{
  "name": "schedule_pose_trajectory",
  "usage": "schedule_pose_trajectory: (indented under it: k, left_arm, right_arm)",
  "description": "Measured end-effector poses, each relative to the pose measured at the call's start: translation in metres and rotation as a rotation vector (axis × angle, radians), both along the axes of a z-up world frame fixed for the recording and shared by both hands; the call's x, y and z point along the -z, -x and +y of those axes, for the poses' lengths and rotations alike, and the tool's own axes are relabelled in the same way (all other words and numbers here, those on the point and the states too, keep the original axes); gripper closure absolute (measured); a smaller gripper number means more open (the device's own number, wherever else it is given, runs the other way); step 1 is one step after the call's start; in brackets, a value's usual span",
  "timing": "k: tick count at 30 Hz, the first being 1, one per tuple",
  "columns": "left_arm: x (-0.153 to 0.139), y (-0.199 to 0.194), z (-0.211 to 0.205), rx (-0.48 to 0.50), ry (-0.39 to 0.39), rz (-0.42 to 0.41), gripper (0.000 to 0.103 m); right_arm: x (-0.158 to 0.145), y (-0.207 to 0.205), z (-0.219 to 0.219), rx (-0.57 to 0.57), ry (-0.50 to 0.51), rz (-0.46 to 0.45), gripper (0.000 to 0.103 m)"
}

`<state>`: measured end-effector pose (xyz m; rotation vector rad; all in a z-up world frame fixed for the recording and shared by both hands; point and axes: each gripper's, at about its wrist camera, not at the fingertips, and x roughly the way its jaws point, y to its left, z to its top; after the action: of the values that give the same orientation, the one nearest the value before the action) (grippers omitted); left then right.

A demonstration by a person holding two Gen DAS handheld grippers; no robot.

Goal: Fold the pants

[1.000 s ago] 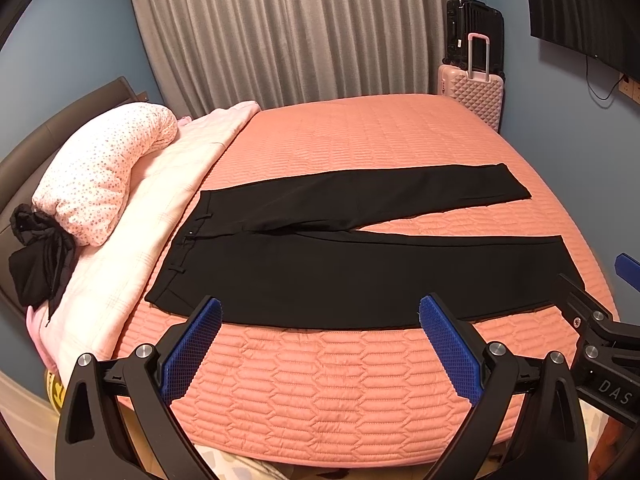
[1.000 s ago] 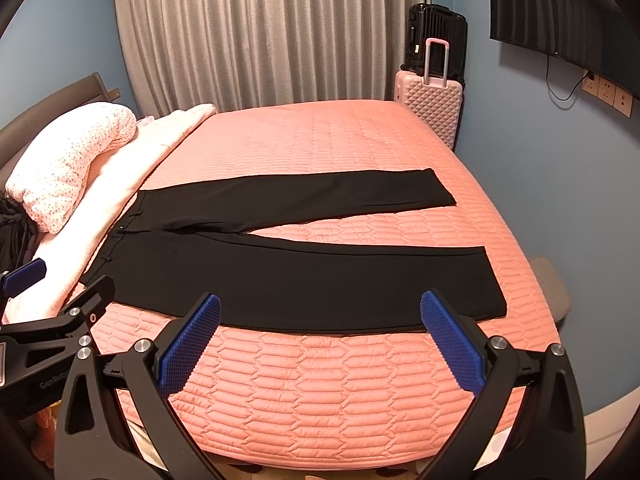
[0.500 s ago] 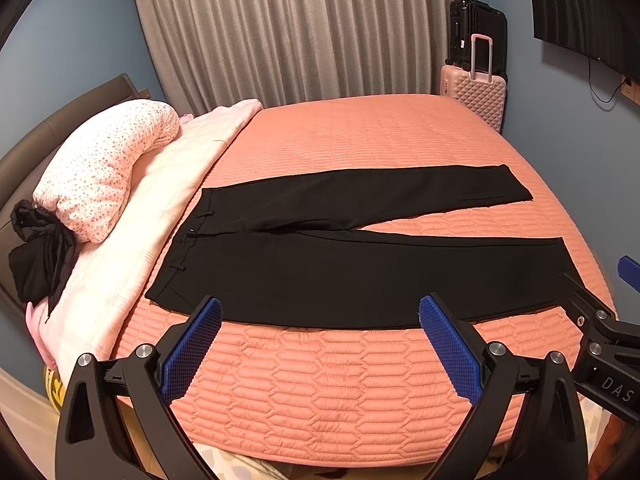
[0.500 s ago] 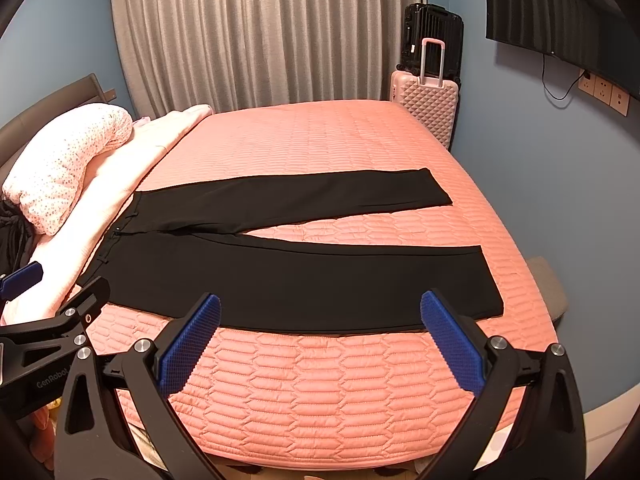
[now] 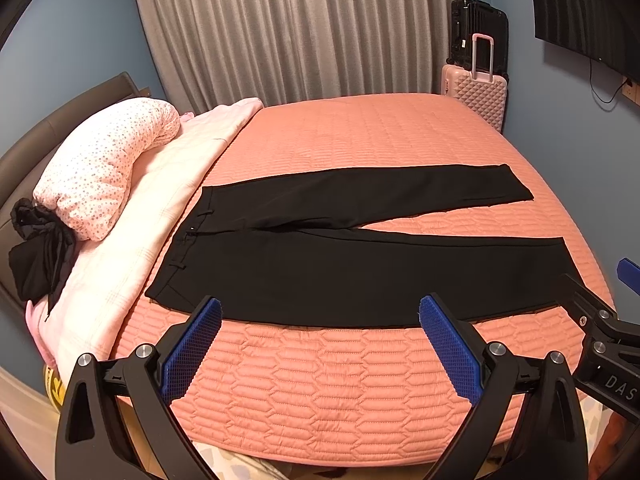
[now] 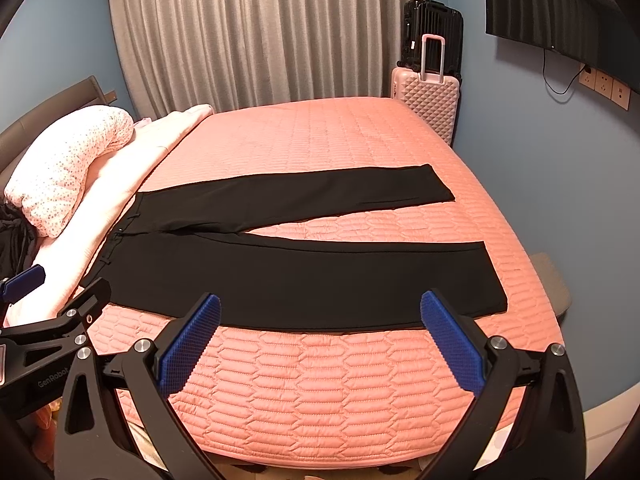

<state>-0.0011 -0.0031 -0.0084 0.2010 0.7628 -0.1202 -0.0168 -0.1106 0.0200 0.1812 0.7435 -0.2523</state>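
Black pants [image 5: 360, 264] [image 6: 296, 276] lie flat on the pink quilted bed, waistband at the left, both legs spread apart in a V toward the right. My left gripper [image 5: 320, 320] hangs open above the bed's near edge, level with the near leg's lower hem line, holding nothing. My right gripper [image 6: 320, 316] is likewise open and holds nothing, hovering in front of the near leg. The right gripper's body shows at the right edge of the left wrist view, the left one's at the left edge of the right wrist view.
A rolled dotted duvet [image 5: 104, 168] and pale pink blanket [image 5: 168, 196] lie along the bed's left side, with a black garment [image 5: 38, 248] beside the headboard. A pink suitcase [image 6: 428, 100] and a black one [image 6: 434, 28] stand by the curtain. Blue wall at right.
Both grippers have drifted slightly; the view of the bed and pants has shifted a little. The pants have not moved and both grippers stay open.
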Motion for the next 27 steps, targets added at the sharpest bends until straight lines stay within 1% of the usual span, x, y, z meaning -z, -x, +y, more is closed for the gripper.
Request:
schedule_pose_trajectory:
  k: [21,27]
  left_arm:
    - [0.0005,0.0003,0.0010,0.002,0.000,0.002,0.005]
    - [0.0015,-0.0005,0.0014,0.000,-0.003,0.005,0.005]
  right_arm:
    - [-0.0002,-0.0017,0.0021,-0.018,-0.024,-0.001,0.005]
    - [0.0015,-0.0026,-0.0017,-0.035,-0.061,-0.007,0.005]
